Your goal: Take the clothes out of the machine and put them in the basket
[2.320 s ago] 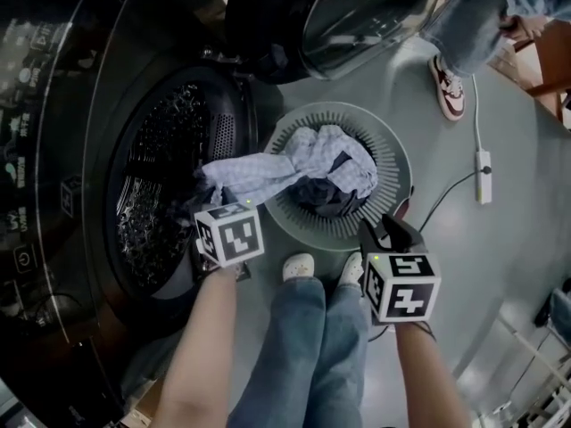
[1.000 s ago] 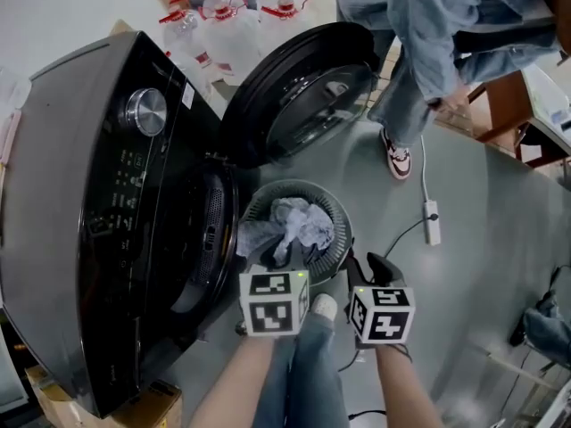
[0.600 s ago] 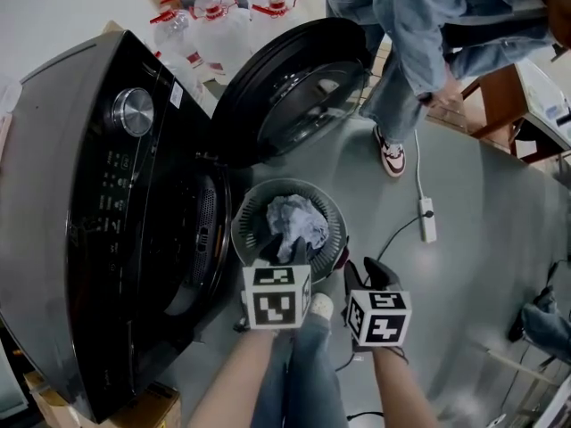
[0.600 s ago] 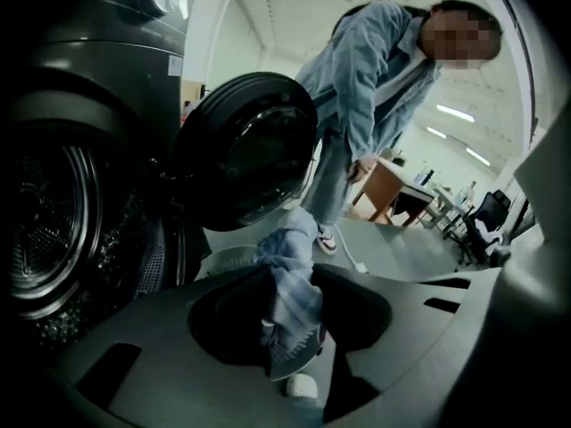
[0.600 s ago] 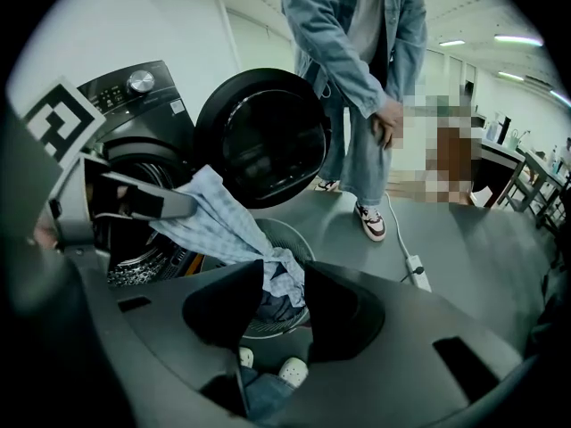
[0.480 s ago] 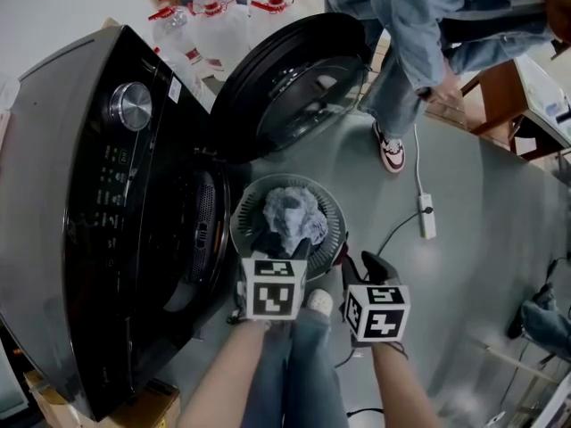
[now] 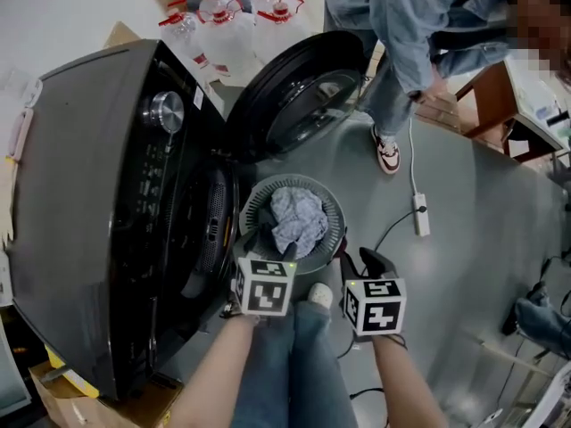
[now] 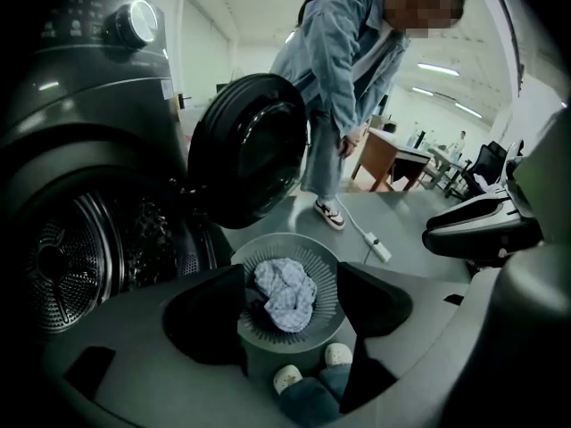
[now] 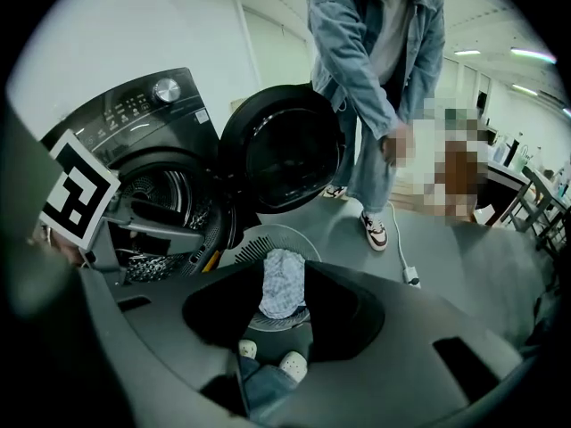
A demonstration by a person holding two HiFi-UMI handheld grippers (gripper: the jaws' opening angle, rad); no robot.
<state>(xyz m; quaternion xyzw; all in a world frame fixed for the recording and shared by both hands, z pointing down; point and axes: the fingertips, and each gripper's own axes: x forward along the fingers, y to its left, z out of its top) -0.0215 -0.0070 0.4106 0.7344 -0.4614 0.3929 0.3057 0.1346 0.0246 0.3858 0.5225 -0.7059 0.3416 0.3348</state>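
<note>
Lying crumpled in the basket, the clothes rest beside the open machine. The left gripper has just been opening, jaws spread with nothing between them. The right gripper is slightly apart, empty.

Water jugs, power strip, denim-jacketed bystander

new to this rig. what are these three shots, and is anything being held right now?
One person wears a head camera looking down and holds a two-jaw gripper in each hand. The other two pictures come from cameras riding on those grippers. On the floor stand a black washing machine with its door open, and a basket holding clothes. The left gripper, jaws just opened, and the right gripper, jaws slightly apart, hang near the basket, holding nothing. Someone else stands nearby.
</note>
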